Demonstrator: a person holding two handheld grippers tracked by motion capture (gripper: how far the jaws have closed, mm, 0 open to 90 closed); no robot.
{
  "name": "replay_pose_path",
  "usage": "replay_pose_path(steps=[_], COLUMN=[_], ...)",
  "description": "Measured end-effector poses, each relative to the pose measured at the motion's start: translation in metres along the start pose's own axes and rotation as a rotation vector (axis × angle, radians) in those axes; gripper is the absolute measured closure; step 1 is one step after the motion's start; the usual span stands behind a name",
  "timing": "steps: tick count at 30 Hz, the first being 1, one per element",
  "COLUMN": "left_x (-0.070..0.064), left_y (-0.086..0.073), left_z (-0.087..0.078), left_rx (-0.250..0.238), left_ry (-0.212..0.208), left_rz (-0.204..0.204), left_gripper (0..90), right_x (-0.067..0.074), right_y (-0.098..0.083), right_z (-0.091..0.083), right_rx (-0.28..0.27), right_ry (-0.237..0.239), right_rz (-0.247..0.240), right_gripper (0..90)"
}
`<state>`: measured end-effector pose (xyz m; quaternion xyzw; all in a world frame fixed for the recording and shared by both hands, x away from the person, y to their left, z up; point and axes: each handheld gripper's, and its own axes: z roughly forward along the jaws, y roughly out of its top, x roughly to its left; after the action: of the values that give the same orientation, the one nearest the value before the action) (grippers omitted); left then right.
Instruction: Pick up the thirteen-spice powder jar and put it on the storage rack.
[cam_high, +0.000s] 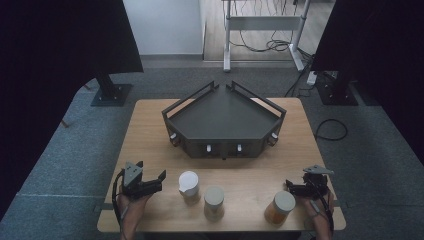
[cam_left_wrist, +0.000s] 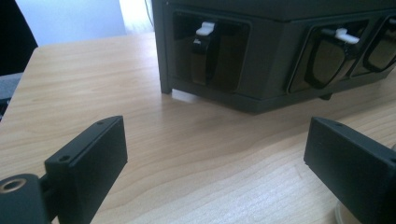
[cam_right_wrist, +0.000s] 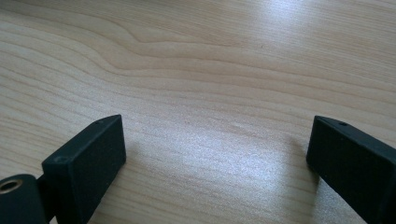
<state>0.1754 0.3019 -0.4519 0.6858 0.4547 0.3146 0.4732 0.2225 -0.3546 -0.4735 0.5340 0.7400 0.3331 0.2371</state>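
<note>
High view: left gripper (cam_high: 150, 181) held low beside white jar (cam_high: 189, 184) — jaws spread wide, nothing gripped, likely set for grasp. Right gripper (cam_high: 295, 188) also wide, empty, parked just beside orange jar (cam_high: 280, 207) — ready.

A white lidded jar (cam_high: 189, 184) stands upright on the wooden desk (cam_high: 150, 135) (near its front edge), beside a grey-lidded jar (cam_high: 214, 201).

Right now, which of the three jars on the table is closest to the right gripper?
The orange-filled jar with the pale lid, sitting just beside the right gripper. The white jar and the grey-lidded jar stand farther left, toward the left gripper.
</note>
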Motion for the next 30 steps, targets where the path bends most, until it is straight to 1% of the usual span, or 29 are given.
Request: replay_pose_path(steps=[24, 30], left_x=[-0.006, -0.008], left_y=[0.005, 0.006], left_z=[-0.015, -0.02], left_rx=[-0.098, -0.13], left_ry=[-0.018, -0.025], left_rz=[0.002, 0.006], left_gripper=[5.6, 5.6], right_x=[0.0, 0.0], right_y=[0.0, 0.0], right_z=[0.0, 0.0], right_rx=[0.0, 0.0], right_ry=[0.0, 0.0], right_rz=[0.0, 0.0], right_gripper=[4.1, 4.1])
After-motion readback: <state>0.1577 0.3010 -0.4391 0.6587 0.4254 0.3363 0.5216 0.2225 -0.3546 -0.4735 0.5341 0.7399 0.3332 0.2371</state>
